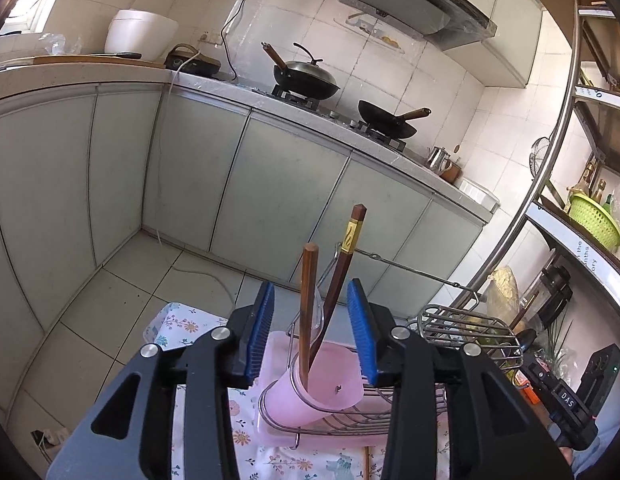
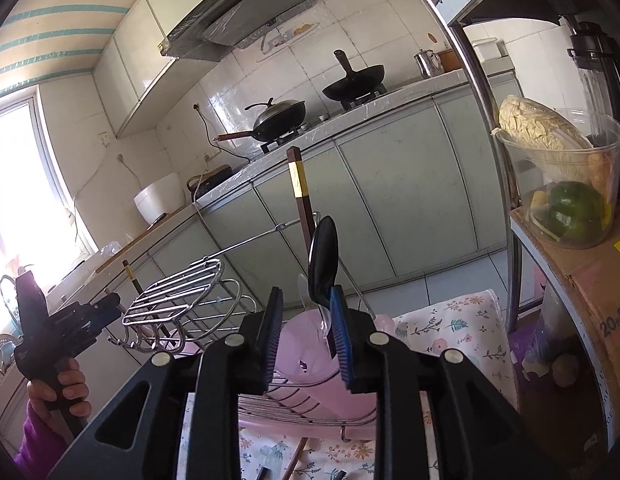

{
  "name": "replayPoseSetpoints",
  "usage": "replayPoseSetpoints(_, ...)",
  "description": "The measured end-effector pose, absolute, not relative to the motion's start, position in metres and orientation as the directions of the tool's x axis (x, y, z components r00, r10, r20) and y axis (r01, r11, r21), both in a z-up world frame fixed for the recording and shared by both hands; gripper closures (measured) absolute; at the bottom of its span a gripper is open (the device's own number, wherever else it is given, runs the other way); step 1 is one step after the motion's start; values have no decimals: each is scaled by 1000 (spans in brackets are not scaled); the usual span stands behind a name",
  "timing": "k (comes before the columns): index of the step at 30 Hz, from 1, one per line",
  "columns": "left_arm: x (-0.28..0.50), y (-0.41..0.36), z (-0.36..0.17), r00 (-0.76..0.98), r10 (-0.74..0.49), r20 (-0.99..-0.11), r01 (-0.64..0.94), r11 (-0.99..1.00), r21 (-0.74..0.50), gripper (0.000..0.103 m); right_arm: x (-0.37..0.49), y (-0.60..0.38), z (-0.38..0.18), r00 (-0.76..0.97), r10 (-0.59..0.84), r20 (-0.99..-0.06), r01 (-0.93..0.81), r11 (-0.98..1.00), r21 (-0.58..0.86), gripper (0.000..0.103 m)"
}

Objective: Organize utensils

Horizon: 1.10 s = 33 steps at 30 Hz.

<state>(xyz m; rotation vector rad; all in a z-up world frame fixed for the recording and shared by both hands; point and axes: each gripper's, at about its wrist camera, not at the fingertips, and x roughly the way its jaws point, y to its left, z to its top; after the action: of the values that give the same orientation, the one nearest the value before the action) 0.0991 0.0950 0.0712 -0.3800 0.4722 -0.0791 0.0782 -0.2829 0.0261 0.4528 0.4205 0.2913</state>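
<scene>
A pink plastic cup (image 1: 321, 384) stands in a wire rack (image 1: 349, 420) on a pink tray. Two brown chopsticks (image 1: 308, 304) stand in it, one with a gold band (image 1: 349, 236). My left gripper (image 1: 311, 328) is open, its blue pads either side of the chopsticks above the cup, not touching them. In the right wrist view my right gripper (image 2: 306, 332) is open above the cup (image 2: 310, 360). A black spoon (image 2: 323, 264) stands beside its right pad, next to the banded chopstick (image 2: 300, 188). The left gripper also shows in the right wrist view (image 2: 110, 304).
A floral cloth (image 1: 182, 328) covers the table. A wire tray (image 2: 178, 292) stands on the rack. A loose chopstick (image 2: 294, 460) lies on the cloth in front. A metal shelf (image 1: 557, 184) is at the right with a tub of vegetables (image 2: 565, 184). Kitchen cabinets and woks are beyond.
</scene>
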Motion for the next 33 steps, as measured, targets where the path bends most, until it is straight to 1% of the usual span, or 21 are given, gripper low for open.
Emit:
replayPoseSetpoints(6,88,92,73,895,-148,-421,-14,933,-358,65,67,-281,28,869,355,-344,-177,873,454,78)
replayPoseSetpoints(9,79,91,72,896,-145,-420,-13,936,-352,65,60,-277,26,863,352,-363,-177,883,436,72)
replayPoseSetpoints(11,73,91,71,893,-147,-425,-13,937,-350,65,54,-273,22,853,355,-383,-179,887,425,64)
replayPoseSetpoints(15,62,87,64,881,-156,-448,-8,940,-342,65,45,-266,9,826,366,-429,-179,892,416,64)
replayPoseSetpoints(21,49,70,42,836,-188,-515,28,953,-303,65,36,-258,-16,778,380,-501,-163,891,423,64)
replayPoseSetpoints(33,35,27,-44,615,-302,-729,128,950,-286,65,29,-247,-62,673,414,-613,-117,878,465,66)
